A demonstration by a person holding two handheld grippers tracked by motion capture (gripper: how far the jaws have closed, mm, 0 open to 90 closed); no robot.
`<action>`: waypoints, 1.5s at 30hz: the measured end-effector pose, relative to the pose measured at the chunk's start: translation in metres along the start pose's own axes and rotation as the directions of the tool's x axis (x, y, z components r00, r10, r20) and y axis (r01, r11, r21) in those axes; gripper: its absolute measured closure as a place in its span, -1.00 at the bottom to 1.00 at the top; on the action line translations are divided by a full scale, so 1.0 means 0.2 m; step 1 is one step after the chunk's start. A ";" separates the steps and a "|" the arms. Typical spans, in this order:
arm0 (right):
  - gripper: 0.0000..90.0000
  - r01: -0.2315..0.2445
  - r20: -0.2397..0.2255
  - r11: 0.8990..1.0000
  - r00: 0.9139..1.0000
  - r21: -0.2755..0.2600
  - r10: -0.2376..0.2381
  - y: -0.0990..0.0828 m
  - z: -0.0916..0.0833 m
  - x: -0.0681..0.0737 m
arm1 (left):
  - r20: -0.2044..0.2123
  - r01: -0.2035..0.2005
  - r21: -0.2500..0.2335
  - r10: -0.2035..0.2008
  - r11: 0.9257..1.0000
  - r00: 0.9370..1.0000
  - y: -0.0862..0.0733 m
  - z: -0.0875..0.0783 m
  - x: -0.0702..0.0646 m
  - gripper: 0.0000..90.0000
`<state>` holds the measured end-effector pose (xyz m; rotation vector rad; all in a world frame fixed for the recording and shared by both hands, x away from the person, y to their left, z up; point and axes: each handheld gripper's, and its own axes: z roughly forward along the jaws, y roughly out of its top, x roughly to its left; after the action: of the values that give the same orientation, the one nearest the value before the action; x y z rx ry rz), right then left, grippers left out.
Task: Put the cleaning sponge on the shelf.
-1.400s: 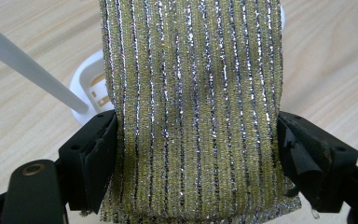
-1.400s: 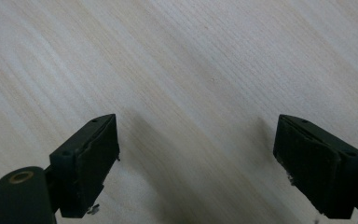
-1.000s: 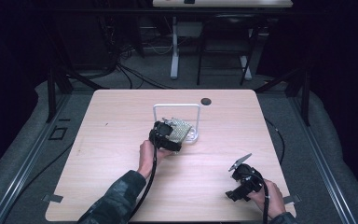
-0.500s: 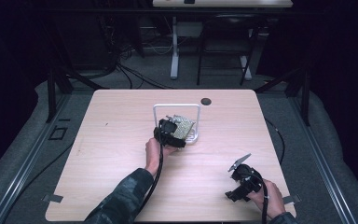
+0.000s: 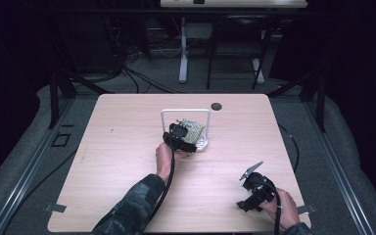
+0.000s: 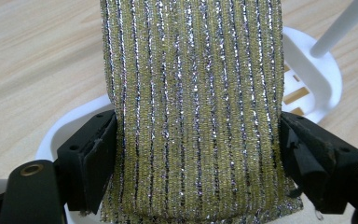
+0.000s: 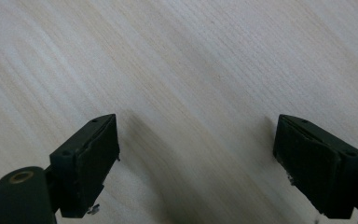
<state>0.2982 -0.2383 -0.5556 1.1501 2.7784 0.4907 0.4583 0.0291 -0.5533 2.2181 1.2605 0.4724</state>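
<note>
In the high view we find the left hand-held gripper [image 5: 185,138] holding a glittery gold-and-silver cloth [image 5: 192,131] at the white rack [image 5: 184,113] mid-table [image 5: 117,161], while the right hand-held gripper [image 5: 251,188] sits well apart from the rack, toward the near right corner. In the left gripper view we note both jaws pressed against the cloth's [image 6: 193,107] edges, directly over the rack's white base [image 6: 318,79]. In the right gripper view we record the jaws spread wide over bare table [image 7: 191,84], pinching nothing.
</note>
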 end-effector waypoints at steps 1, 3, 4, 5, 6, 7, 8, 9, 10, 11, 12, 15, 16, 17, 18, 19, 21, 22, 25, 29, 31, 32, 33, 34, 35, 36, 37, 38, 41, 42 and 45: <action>-0.70 -0.003 -0.004 1.000 1.000 0.001 0.003 0.00 0.00 0.00 | -0.001 0.002 -0.001 -0.002 1.000 1.000 0.00 0.00 0.00 -0.63; -0.70 -0.006 -0.009 1.000 1.000 0.000 0.006 0.00 0.00 0.00 | -0.005 0.002 -0.005 -0.002 1.000 1.000 0.00 0.00 0.00 -0.64; -0.70 0.000 -0.003 1.000 1.000 0.003 0.000 0.00 0.00 0.00 | -0.008 0.001 -0.008 -0.001 1.000 1.000 0.00 0.00 0.00 -0.65; -0.70 0.000 -0.003 1.000 1.000 0.003 0.000 0.00 0.00 0.00 | -0.008 0.001 -0.008 -0.001 1.000 1.000 0.00 0.00 0.00 -0.65; -0.70 0.005 -0.002 1.000 1.000 0.000 -0.005 0.00 0.00 0.00 | -0.013 -0.001 -0.009 0.001 1.000 1.000 0.01 0.00 -0.01 -0.66; -0.70 0.004 -0.004 1.000 1.000 -0.001 -0.004 0.00 0.00 0.00 | -0.014 0.001 -0.010 -0.001 1.000 1.000 0.01 0.00 -0.01 -0.67; -0.70 0.006 -0.002 1.000 1.000 0.000 -0.006 0.00 0.00 0.00 | -0.015 0.000 -0.009 0.000 1.000 1.000 0.01 0.01 -0.01 -0.67; -0.70 0.006 -0.002 1.000 1.000 0.000 -0.006 0.00 0.00 0.00 | -0.015 0.000 -0.009 0.000 1.000 1.000 0.01 0.01 -0.01 -0.68; -0.70 0.004 -0.006 1.000 1.000 0.002 -0.004 0.00 0.00 0.00 | -0.021 0.002 -0.009 -0.002 1.000 1.000 0.01 0.01 -0.01 -0.68; -0.70 0.004 -0.006 1.000 1.000 0.002 -0.004 0.00 0.00 0.00 | -0.021 0.002 -0.009 -0.002 1.000 1.000 0.01 0.01 -0.01 -0.69; -0.70 0.005 -0.006 1.000 1.000 0.003 -0.005 0.00 0.00 0.00 | -0.023 0.003 -0.011 -0.003 1.000 1.000 0.01 0.01 -0.01 -0.70; -0.70 0.005 -0.006 1.000 1.000 0.002 -0.005 0.00 0.00 0.00 | -0.023 0.007 -0.018 -0.008 1.000 1.000 0.00 0.01 -0.01 -0.73; -0.70 0.005 -0.006 1.000 1.000 0.004 -0.005 0.00 0.00 0.00 | -0.021 0.007 -0.022 -0.007 1.000 1.000 0.01 0.00 -0.01 -0.74; -0.70 0.005 -0.006 1.000 1.000 0.004 -0.005 0.00 0.00 0.00 | -0.021 0.007 -0.022 -0.007 1.000 1.000 0.01 0.00 -0.01 -0.75; -0.70 0.005 -0.007 1.000 1.000 0.004 -0.005 0.00 0.00 0.00 | -0.015 0.006 -0.024 -0.006 1.000 1.000 0.01 0.00 -0.01 -0.75; -0.70 0.006 -0.012 1.000 1.000 0.005 -0.006 0.00 0.00 0.00 | -0.013 0.009 -0.026 -0.010 1.000 1.000 0.01 0.00 -0.01 -0.75; -0.70 0.005 -0.012 1.000 1.000 0.002 -0.005 0.00 0.00 0.00 | -0.011 0.010 -0.029 -0.010 1.000 1.000 0.01 -0.01 -0.01 -0.77; -0.70 0.004 -0.013 1.000 1.000 0.002 -0.004 0.00 0.00 0.00 | -0.009 0.004 -0.037 -0.004 0.999 1.000 0.02 -0.02 -0.02 -0.77; -0.70 0.005 -0.013 1.000 1.000 0.002 -0.005 0.00 0.00 0.00 | -0.007 0.002 -0.039 -0.002 0.999 1.000 0.02 -0.03 -0.02 -0.79; -0.70 0.008 -0.013 1.000 1.000 0.003 -0.008 0.00 0.00 0.00 | -0.001 -0.004 -0.042 0.004 0.999 1.000 0.02 -0.05 -0.03 -0.82; -0.70 0.005 -0.017 1.000 1.000 0.003 -0.005 0.00 0.00 0.01 | -0.002 -0.005 -0.045 0.005 0.999 1.000 0.02 -0.05 -0.03 -0.83; -0.69 0.006 -0.017 1.000 1.000 0.003 -0.006 0.00 0.00 0.01 | -0.003 -0.011 -0.050 0.011 0.999 1.000 0.02 -0.06 -0.04 -0.85; -0.70 0.006 -0.017 1.000 1.000 0.004 -0.006 0.00 0.00 0.01 | 0.003 -0.012 -0.052 0.013 0.999 1.000 0.02 -0.07 -0.04 -0.85; -0.70 0.007 -0.015 1.000 1.000 0.007 -0.007 0.00 0.00 0.01 | 0.008 -0.017 -0.049 0.018 0.999 1.000 0.02 -0.07 -0.04 -0.87; -0.70 0.007 -0.015 1.000 1.000 0.007 -0.007 0.00 0.00 0.01 | 0.008 -0.017 -0.049 0.018 0.999 1.000 0.02 -0.07 -0.04 -0.89; -0.70 0.012 -0.012 1.000 1.000 0.006 -0.012 0.00 0.00 0.01 | 0.012 -0.018 -0.055 0.019 0.998 1.000 0.02 -0.08 -0.05 -0.89; -0.70 0.013 -0.013 1.000 1.000 0.005 -0.013 0.00 0.01 0.01 | 0.017 -0.021 -0.052 0.022 0.998 1.000 0.03 -0.09 -0.05 -0.90; -0.70 0.013 -0.014 1.000 1.000 0.005 -0.013 0.00 0.01 0.01 | 0.025 -0.028 -0.052 0.029 0.998 0.999 0.03 -0.10 -0.05 -0.91; -0.70 0.009 -0.014 1.000 1.000 0.008 -0.009 0.00 0.00 0.01 | 0.037 -0.043 -0.050 0.045 0.998 0.998 0.02 -0.12 -0.05 -0.94; -0.70 0.007 -0.012 1.000 1.000 0.004 -0.007 0.00 0.00 0.00 | 0.044 -0.056 -0.045 0.058 0.997 0.997 0.02 -0.13 -0.06 -0.95; -0.70 -0.003 -0.014 1.000 1.000 0.002 0.003 -0.01 0.00 0.00 | 0.062 -0.075 -0.037 0.078 0.996 0.995 0.02 -0.17 -0.04 -0.98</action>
<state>0.2976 -0.2398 -0.5565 1.1560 2.7895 0.4986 0.4374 0.0297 -0.5243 2.2411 1.1299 0.4454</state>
